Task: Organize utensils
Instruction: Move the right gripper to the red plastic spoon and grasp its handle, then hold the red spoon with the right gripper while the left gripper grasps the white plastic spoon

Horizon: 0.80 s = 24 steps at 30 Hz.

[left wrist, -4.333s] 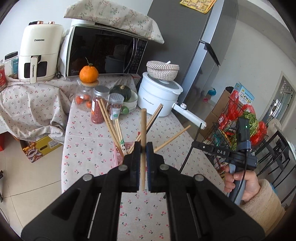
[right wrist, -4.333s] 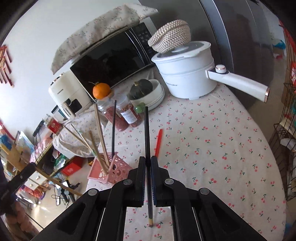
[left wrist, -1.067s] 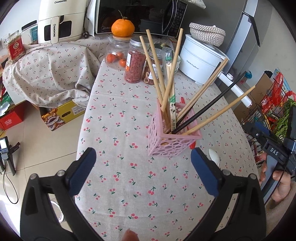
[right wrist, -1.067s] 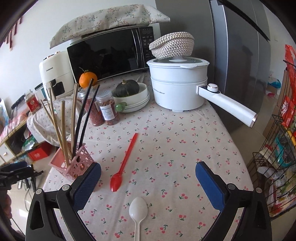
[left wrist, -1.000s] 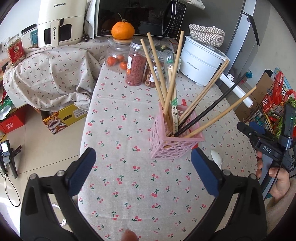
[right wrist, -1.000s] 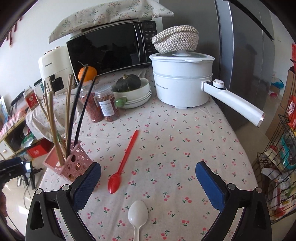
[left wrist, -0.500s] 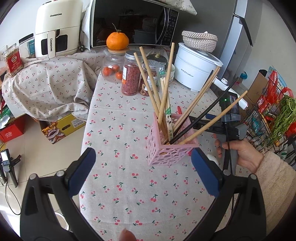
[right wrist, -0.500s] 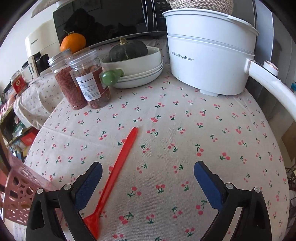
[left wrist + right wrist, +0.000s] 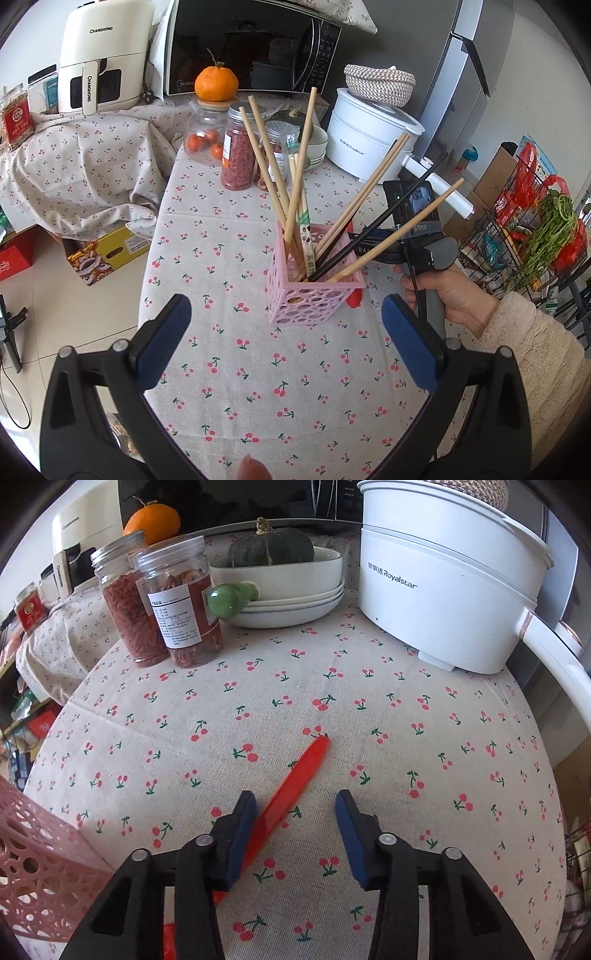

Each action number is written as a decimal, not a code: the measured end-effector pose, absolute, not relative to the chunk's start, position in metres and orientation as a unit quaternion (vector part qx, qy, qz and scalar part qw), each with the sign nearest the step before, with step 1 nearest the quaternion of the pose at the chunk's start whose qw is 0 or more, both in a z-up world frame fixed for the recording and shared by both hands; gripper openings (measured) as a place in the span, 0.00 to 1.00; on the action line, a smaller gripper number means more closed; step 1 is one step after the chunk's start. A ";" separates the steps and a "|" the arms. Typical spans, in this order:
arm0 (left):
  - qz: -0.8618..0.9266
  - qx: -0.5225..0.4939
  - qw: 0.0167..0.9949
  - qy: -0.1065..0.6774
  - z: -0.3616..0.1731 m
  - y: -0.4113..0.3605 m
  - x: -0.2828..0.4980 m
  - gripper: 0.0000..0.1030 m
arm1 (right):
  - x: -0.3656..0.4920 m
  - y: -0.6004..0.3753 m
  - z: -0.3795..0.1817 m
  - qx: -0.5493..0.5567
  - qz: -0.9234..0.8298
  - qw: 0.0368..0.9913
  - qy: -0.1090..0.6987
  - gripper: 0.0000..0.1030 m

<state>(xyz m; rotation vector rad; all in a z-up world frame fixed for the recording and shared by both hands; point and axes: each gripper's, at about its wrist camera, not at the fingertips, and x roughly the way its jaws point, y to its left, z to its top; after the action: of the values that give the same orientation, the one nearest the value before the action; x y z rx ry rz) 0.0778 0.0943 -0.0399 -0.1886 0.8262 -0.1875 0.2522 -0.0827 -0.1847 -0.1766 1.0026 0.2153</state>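
As the right hand-held gripper [image 9: 295, 823] closes, half-spread, the red spoon [image 9: 291, 794] handle lies between its pads: light, stiff, slick plastic; pinch mid-handle.

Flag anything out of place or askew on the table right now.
The red spoon lies loose on the tablecloth, diagonal, outside the pink basket that holds the chopsticks. The right gripper is closing around its handle; the handle sits against the left pad, off-centre. No spills or damage visible.
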 end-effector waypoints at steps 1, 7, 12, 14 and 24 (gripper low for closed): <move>-0.095 -0.092 0.906 0.403 -0.041 0.091 0.077 0.99 | 0.248 -0.084 -0.181 -0.084 0.103 0.865 0.484 0.22; -0.121 -0.085 0.897 0.418 -0.047 0.076 0.072 0.99 | 0.222 -0.107 -0.165 -0.044 0.100 0.846 0.521 0.09; -0.135 -0.074 0.889 0.432 -0.053 0.060 0.070 0.99 | 0.197 -0.145 -0.140 0.048 0.102 0.848 0.517 0.09; -0.138 -0.061 0.889 0.433 -0.053 0.052 0.069 0.99 | 0.187 -0.155 -0.123 0.074 0.108 0.849 0.512 0.09; -0.153 -0.002 0.875 0.459 -0.071 0.013 0.072 0.99 | 0.116 -0.199 -0.052 0.119 0.112 0.858 0.487 0.09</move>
<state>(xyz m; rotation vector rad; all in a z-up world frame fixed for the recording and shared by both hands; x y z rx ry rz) 0.0718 0.0127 -0.0711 -0.0047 0.9574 -0.3186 0.1160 -0.1985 -0.0522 0.2500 1.0228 0.2362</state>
